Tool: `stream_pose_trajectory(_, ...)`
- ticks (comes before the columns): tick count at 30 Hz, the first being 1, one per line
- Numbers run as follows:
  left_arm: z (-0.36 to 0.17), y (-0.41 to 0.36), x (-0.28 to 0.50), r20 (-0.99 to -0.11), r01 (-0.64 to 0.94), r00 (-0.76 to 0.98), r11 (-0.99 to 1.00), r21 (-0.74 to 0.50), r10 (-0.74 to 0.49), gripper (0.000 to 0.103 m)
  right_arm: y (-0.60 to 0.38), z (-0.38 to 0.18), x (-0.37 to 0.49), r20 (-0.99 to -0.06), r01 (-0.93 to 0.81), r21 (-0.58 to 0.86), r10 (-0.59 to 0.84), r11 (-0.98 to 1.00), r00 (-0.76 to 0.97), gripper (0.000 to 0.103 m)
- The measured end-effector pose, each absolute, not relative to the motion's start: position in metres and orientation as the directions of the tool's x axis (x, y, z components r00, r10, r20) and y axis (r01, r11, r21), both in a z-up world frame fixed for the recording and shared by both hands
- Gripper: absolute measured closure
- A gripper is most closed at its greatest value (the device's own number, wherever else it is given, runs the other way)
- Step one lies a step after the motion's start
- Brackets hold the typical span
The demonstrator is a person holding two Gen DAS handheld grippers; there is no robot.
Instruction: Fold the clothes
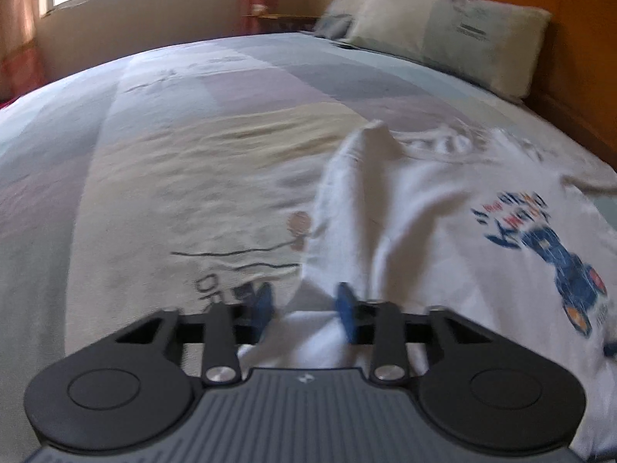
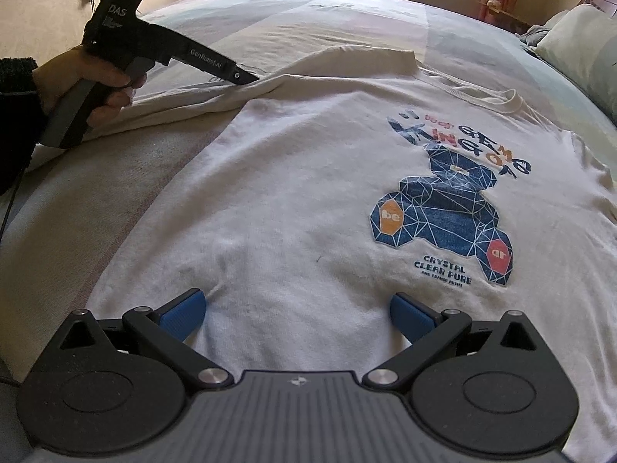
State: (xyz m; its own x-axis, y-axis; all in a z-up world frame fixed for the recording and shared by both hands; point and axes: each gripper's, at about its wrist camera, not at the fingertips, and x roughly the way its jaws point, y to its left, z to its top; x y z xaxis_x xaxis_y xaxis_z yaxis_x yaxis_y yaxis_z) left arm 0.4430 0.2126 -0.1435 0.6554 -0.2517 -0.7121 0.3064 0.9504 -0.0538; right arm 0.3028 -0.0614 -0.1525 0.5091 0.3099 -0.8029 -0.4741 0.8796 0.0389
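So the white bear-print T-shirt [image 2: 308, 200] lies print-up on the bed [image 2: 308, 11], its side edge seemingly pinched in the left gripper [image 1: 304, 308], right gripper [image 2: 297, 308] spread wide above it, folding barely advanced.

Motion-blurred bear print [image 1: 570, 266] and pillow [image 1: 443, 27]; small text under print unreadable; T-shirt [image 2: 293, 200] hem cut off.

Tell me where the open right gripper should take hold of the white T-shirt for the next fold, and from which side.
Probably the bottom hem of the white T-shirt, directly ahead of the right gripper, coming in low from the hem side. The cloth lies flat there and the jaws already stand wide over it. The left gripper holds the far side edge pinched up, so a hem grip would likely balance it.
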Motion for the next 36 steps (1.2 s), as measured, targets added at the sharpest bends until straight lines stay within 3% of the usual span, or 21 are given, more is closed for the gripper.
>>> stream_pose_trajectory(1,-0.143,0.212,0.444,-0.713,0.308,0.653,0.95,-0.057,-0.255,0.094,-0.061,-0.153,0.303,-0.802,-0.474,0.038,0.31,0.88,0.511,0.0)
stream_pose_trajectory(3,-0.142,0.212,0.445,-0.709,0.299,0.663,0.953,-0.044,-0.24,0.101,-0.061,-0.153,0.303,-0.802,-0.472,0.038,0.309,0.881,0.512,0.0)
stream_pose_trajectory(10,-0.125,0.231,0.462,-0.661,0.204,0.733,0.979,-0.009,-0.159,0.102,-0.061,-0.152,0.303,-0.802,-0.473,0.037,0.308,0.881,0.512,0.0)
stream_pose_trajectory(24,-0.127,0.274,0.506,-0.651,0.036,0.751,0.992,-0.12,-0.107,0.102,-0.058,-0.151,0.304,-0.806,-0.469,0.036,0.303,0.882,0.508,0.0)
stream_pose_trajectory(27,-0.112,0.272,0.51,-0.609,0.082,0.775,0.982,-0.168,-0.169,0.1,-0.059,-0.151,0.303,-0.804,-0.473,0.035,0.306,0.88,0.51,0.0)
stream_pose_trajectory(31,-0.11,0.241,0.526,-0.622,0.191,0.738,0.966,-0.176,-0.259,0.086,-0.059,-0.152,0.303,-0.802,-0.474,0.037,0.309,0.88,0.511,0.0)
stream_pose_trajectory(36,-0.12,0.203,0.532,-0.656,0.303,0.622,0.904,-0.3,-0.427,0.085,-0.06,-0.152,0.303,-0.797,-0.478,0.038,0.315,0.877,0.515,0.0)
